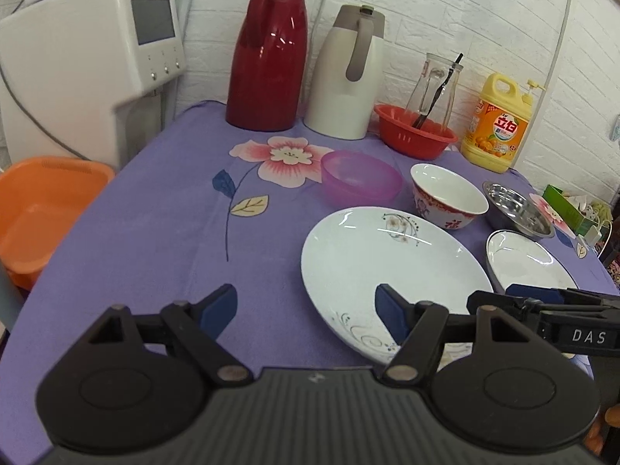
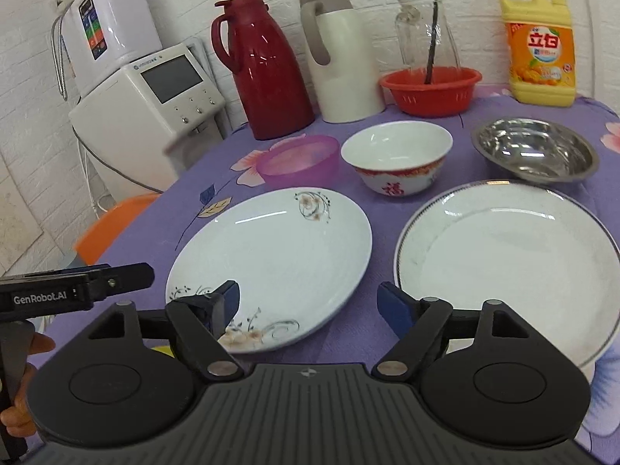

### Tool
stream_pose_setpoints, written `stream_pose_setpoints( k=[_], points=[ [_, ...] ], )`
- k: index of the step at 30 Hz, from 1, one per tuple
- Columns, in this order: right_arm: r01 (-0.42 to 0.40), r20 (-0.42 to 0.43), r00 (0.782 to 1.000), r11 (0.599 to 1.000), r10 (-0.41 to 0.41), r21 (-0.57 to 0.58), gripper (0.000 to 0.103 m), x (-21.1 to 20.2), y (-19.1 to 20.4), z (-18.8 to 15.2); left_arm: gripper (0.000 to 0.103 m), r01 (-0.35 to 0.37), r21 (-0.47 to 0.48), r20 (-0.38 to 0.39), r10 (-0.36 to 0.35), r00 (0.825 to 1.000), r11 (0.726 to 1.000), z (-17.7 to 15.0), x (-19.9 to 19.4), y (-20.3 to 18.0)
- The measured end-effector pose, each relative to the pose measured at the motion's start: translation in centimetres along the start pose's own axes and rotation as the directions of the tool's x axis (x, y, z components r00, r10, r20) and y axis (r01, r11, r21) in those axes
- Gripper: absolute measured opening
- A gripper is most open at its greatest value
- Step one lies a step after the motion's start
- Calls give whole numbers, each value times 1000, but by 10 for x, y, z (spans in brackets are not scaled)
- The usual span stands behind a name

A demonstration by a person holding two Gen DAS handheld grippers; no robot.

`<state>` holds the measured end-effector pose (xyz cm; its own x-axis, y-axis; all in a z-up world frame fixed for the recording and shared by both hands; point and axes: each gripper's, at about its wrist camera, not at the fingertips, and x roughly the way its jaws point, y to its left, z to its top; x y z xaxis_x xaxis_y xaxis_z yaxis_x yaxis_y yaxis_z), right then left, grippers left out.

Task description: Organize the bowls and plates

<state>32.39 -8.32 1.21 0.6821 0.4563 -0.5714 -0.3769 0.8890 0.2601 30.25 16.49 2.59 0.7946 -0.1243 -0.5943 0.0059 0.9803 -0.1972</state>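
A white floral plate (image 1: pixel 387 267) (image 2: pixel 279 259) lies on the purple tablecloth, with a grey-rimmed white plate (image 1: pixel 527 263) (image 2: pixel 507 259) to its right. Behind them stand a pink plastic bowl (image 1: pixel 360 180) (image 2: pixel 298 159), a white and red china bowl (image 1: pixel 445 193) (image 2: pixel 395 155) and a steel bowl (image 1: pixel 517 209) (image 2: pixel 534 151). My left gripper (image 1: pixel 306 310) is open and empty above the near left edge of the floral plate. My right gripper (image 2: pixel 310 306) is open and empty above the gap between the two plates.
A red thermos (image 1: pixel 267 54), a white thermos (image 1: pixel 345 73), a red basket (image 1: pixel 414 131) with a glass jug, and a yellow detergent bottle (image 1: pixel 498 124) line the back wall. A white appliance (image 1: pixel 85 58) and an orange basin (image 1: pixel 38 209) stand left of the table.
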Motion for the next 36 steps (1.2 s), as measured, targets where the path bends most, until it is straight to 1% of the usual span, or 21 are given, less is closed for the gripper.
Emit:
stream_pose_setpoints(
  k=[2, 5, 6, 7, 10, 11, 14, 18, 23, 26, 28, 32, 34, 36],
  points=[
    [-3, -21, 1000, 1000, 2, -9, 103, 15, 0, 7, 70, 12, -2, -32, -12, 999, 1000, 8, 18, 4],
    [23, -55, 998, 999, -26, -47, 103, 37, 2, 11, 70, 45, -30, -67, -47, 997, 999, 14, 40, 7],
    [21, -52, 998, 998, -24, -62, 103, 41, 2, 10, 70, 64, -33, -76, -66, 995, 997, 15, 46, 7],
    [31, -50, 998, 996, -35, -81, 103, 43, 3, 11, 70, 68, -35, -87, -70, 994, 997, 15, 51, 7],
    [53, -45, 997, 990, -59, -132, 103, 46, 8, 10, 67, 65, -16, -104, -66, 992, 998, 11, 61, 5],
    [59, -40, 997, 987, -65, -151, 103, 46, 10, 8, 65, 65, -11, -107, -66, 992, 998, 9, 63, 4],
    [74, -31, 996, 978, -82, -194, 103, 46, 13, 4, 65, 43, 15, -93, -42, 995, 999, 7, 64, 2],
    [78, -14, 996, 968, -84, -239, 103, 50, 14, 2, 65, 42, 14, -85, -41, 996, 999, 7, 65, 3],
    [36, -4, 999, 970, -38, -240, 103, 55, 12, 3, 68, 49, 8, -80, -48, 996, 999, 7, 65, 3],
    [35, 0, 999, 968, -36, -249, 103, 55, 11, 3, 69, 55, 8, -79, -54, 995, 998, 7, 64, 3],
    [50, -3, 999, 966, -53, -253, 103, 54, 12, 3, 69, 56, 11, -81, -55, 995, 998, 6, 64, 3],
    [68, -17, 997, 959, -76, -277, 103, 50, 19, -4, 66, 60, 36, -90, -56, 994, 998, 6, 64, -2],
    [67, -12, 997, 958, -73, -278, 103, 48, 19, -7, 65, 67, 59, -93, -61, 994, 996, 4, 63, -7],
    [65, -10, 997, 958, -70, -281, 103, 49, 18, -7, 62, 58, 90, -91, -50, 995, 994, 2, 64, -12]
  ],
)
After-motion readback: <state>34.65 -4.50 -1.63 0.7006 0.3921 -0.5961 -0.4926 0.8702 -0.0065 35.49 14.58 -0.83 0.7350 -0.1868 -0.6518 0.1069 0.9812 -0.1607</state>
